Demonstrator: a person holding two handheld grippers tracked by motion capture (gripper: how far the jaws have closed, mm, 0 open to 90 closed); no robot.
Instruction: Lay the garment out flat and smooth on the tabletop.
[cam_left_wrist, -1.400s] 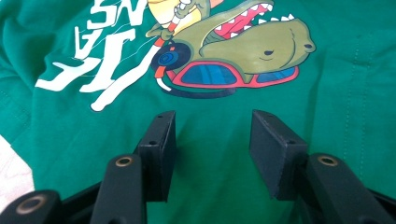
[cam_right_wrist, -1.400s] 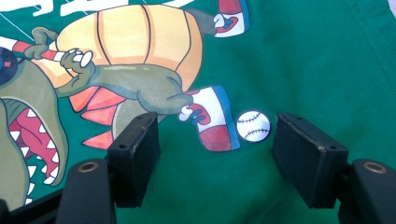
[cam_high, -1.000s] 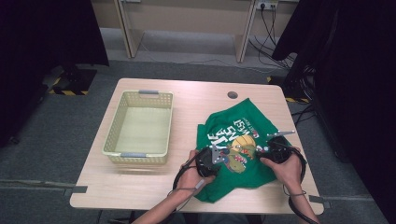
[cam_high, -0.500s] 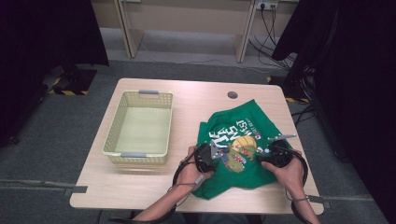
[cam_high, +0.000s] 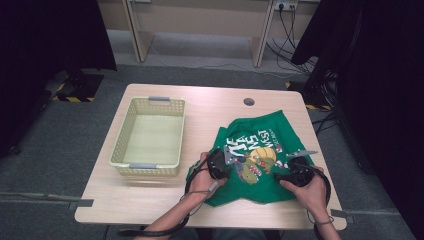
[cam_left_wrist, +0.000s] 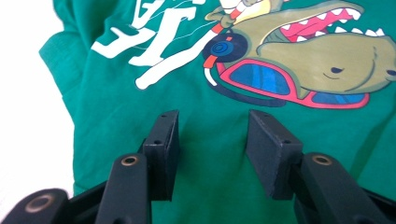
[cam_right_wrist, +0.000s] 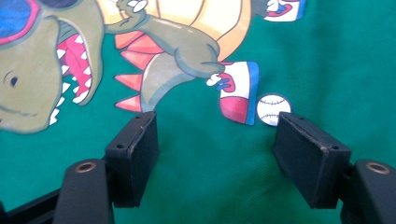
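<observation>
Meanwhile, a person's two hands work over a green T-shirt spread on the right half of a pale wooden table, each hand carrying a black two-jaw tool; the left gripper sits over the shirt's left part, near its edge, and the right gripper over its right part, with the printed design between them. Seen from the left gripper view, that tool's jaws stand apart above the green T-shirt, with plain cloth in the gap and nothing pinched; just beyond them lies a cartoon dinosaur wearing red-framed sunglasses, beside white lettering. From the right gripper view, the jaws of the right gripper are spread wider, again with bare cloth between them and no fold caught; a small printed baseball sits just by the tip of one jaw, and the dinosaur's open, toothed mouth shows at the far left of that picture. To the left of the shirt, and apart from it, stands a pale yellow basket with grey handles; a small round hole marks the table's far side.
</observation>
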